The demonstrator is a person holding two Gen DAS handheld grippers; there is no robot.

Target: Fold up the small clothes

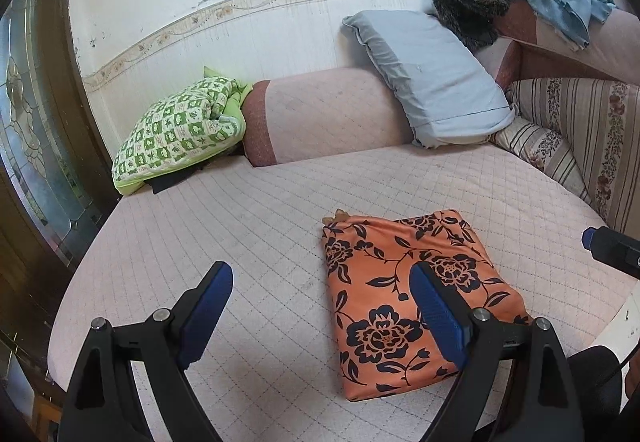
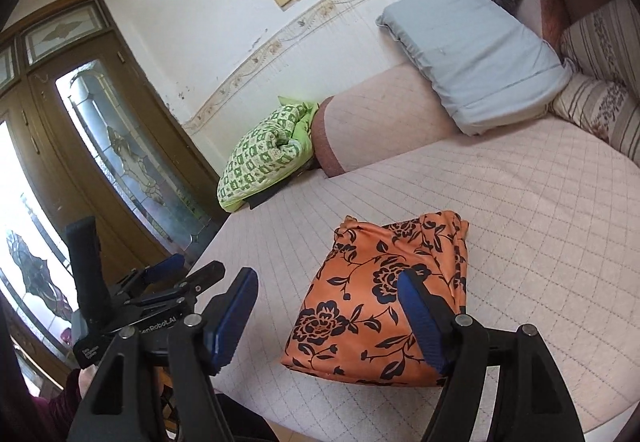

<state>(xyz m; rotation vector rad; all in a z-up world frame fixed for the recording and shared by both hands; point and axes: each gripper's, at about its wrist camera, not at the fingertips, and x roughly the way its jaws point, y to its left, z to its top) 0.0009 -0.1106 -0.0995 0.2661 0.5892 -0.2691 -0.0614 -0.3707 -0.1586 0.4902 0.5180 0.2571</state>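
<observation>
The folded orange cloth with black flowers looks smooth and faintly silky, lying on the matt pale pink quilted sofa cover stitched in a diamond grid. The left gripper and right gripper are matt black plastic with ribbed blue rubbery pads and bright metal pins. The plain grey-blue cloth pillow is soft and matt, and the brown wooden door holds patterned glass
</observation>
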